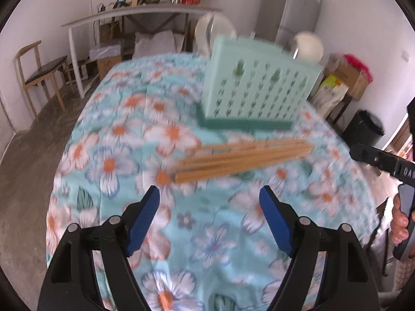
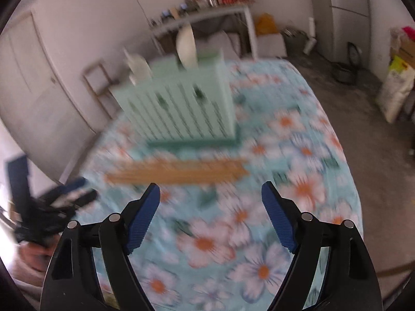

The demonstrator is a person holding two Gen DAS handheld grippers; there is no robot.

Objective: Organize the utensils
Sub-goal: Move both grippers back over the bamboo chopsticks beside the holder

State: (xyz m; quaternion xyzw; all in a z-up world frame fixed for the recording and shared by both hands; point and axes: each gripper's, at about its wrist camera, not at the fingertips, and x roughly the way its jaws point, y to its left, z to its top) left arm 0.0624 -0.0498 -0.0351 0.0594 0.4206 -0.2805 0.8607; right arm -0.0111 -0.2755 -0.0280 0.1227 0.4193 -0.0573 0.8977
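Observation:
A bundle of wooden chopsticks (image 1: 243, 159) lies flat on the floral tablecloth (image 1: 124, 140), just in front of a mint-green slotted utensil holder (image 1: 259, 83) on a darker green base. White spoons (image 1: 215, 28) stick up from the holder. My left gripper (image 1: 210, 198) hangs open above the cloth, short of the chopsticks, with nothing between its blue pads. In the right wrist view the chopsticks (image 2: 179, 172) are blurred, and my right gripper (image 2: 210, 194) stands open just before them, empty. The holder (image 2: 179, 103) rises behind.
The round table's cloth (image 2: 285, 233) falls away at the edges. A wooden chair (image 1: 39, 72), a white shelf table (image 1: 135, 15) with clutter, a grey fridge (image 1: 293, 7) and boxes (image 1: 345, 77) ring the room. A hand (image 1: 400, 223) with the other gripper's body shows at right.

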